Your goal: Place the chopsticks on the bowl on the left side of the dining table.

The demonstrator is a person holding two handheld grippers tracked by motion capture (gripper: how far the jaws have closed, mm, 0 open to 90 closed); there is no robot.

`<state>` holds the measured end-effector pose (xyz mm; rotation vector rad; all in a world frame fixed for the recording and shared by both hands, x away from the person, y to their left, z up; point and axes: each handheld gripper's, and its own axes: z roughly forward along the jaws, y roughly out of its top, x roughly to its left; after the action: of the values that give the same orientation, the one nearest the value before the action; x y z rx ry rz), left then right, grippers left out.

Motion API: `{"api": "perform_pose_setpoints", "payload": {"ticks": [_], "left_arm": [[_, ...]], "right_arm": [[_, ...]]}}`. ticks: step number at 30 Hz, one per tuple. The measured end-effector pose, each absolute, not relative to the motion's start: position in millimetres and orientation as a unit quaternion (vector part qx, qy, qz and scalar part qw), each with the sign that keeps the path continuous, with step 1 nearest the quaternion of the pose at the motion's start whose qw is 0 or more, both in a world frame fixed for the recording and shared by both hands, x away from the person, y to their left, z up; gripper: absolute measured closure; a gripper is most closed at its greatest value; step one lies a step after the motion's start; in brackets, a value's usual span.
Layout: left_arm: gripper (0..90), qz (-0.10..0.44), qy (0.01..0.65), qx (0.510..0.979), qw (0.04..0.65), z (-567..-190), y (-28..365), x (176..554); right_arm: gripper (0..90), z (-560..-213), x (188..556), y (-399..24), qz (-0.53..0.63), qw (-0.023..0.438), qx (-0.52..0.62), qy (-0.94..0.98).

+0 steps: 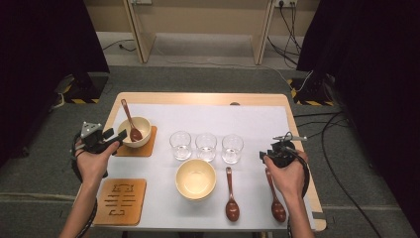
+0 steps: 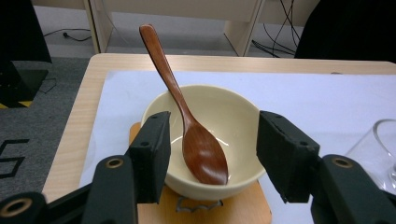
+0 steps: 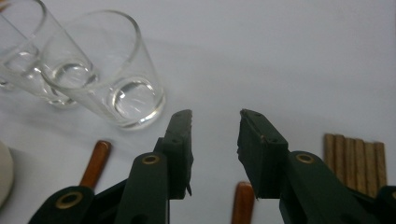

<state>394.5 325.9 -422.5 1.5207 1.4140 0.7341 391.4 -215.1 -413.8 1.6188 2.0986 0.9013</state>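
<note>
A cream bowl [image 1: 140, 125] stands on a wooden coaster [image 1: 148, 148] at the left of the table, and a brown wooden spoon [image 1: 131, 122] leans in it. My left gripper [image 1: 118, 137] is level with the bowl's near left side. In the left gripper view its jaws stand open to either side of the bowl [image 2: 233, 112] and spoon [image 2: 201, 149], and I cannot tell whether they touch the bowl. My right gripper [image 1: 265, 154] hovers right of three empty glasses [image 1: 206, 146]. It is open [image 3: 215, 119] with nothing between its pads, above the handle tip of a spoon [image 3: 243, 203].
A second cream bowl [image 1: 196, 179] sits at the front middle, with two brown spoons [image 1: 231, 196] [image 1: 275, 196] lying to its right. An empty carved coaster [image 1: 121, 201] lies at the front left. A slatted wooden piece [image 3: 355, 158] shows right of my right jaws. A white mat [image 1: 198, 116] covers the table.
</note>
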Motion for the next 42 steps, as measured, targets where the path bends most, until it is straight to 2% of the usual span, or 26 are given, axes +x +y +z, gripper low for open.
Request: {"api": "perform_pose_setpoints", "payload": {"ticks": [7, 23, 42], "left_arm": [[44.5, 0.294, 0.57, 0.62, 0.453, -430.0, 321.5, 384.4], [44.2, 0.289, 0.57, 0.623, 0.451, -441.8, 316.3, 378.0], [43.9, 0.283, 0.565, 0.624, 0.46, -439.7, 313.9, 373.7]], "right_arm": [[66.1, -413.5, 386.8, -231.7, 0.274, 0.149, 0.594, 0.742], [73.2, -430.2, 384.4, -268.3, 0.166, 0.053, 0.669, 0.723], [76.7, -447.5, 392.8, -272.3, 0.12, 0.057, 0.678, 0.723]]}}
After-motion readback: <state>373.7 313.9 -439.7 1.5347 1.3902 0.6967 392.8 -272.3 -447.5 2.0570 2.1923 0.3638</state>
